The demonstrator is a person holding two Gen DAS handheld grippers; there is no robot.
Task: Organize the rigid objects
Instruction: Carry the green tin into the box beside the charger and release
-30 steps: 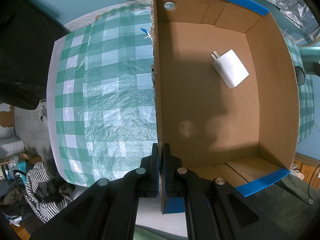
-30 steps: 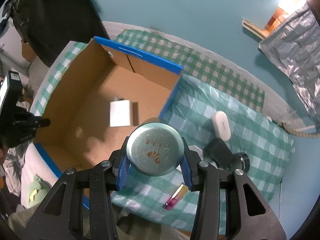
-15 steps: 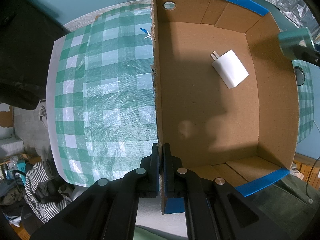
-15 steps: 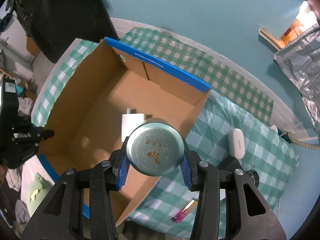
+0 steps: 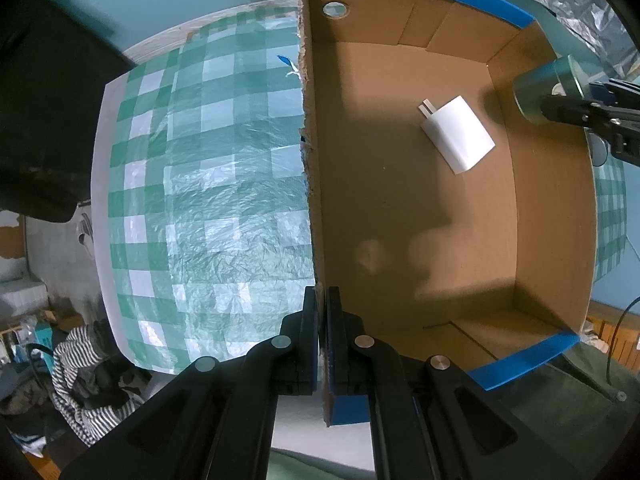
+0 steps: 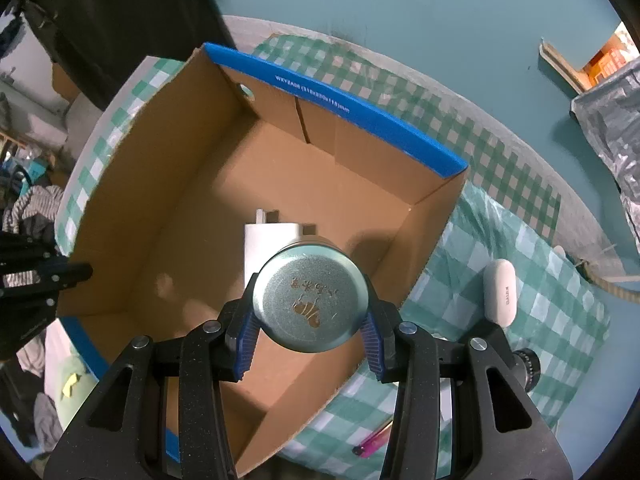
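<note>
the right gripper (image 6: 311, 334) has its blue-padded fingers (image 6: 245, 334) clenched on the sides of a round teal tin (image 6: 310, 298), lid facing the camera, and it hangs over the open cardboard box (image 6: 404, 276), above the right part of the floor and close to the right wall. the left gripper (image 5: 323, 342) is pinched tight on the box's left wall, one finger outside and one inside, which looks like bracing. a white charger (image 5: 456, 134) already lies flat on the box floor, and from the right wrist view the tin partly covers it, so my worry is the tin coming down on top of the charger or on its prongs and ending up tilted or rolling. a smooth round tin held only by its sides could also slip through the pads if it is let go high, and drop hard. the near right wall is close under the gripper, so a low finger could catch the rim and shove the box against the left hold. out on the checked cloth of the counter (image 6: 532, 280), a white oval case (image 6: 500, 298), a dark lens-like object (image 6: 526, 366) and a pink lighter (image 6: 374, 440) lie outside the box, waiting.
</note>
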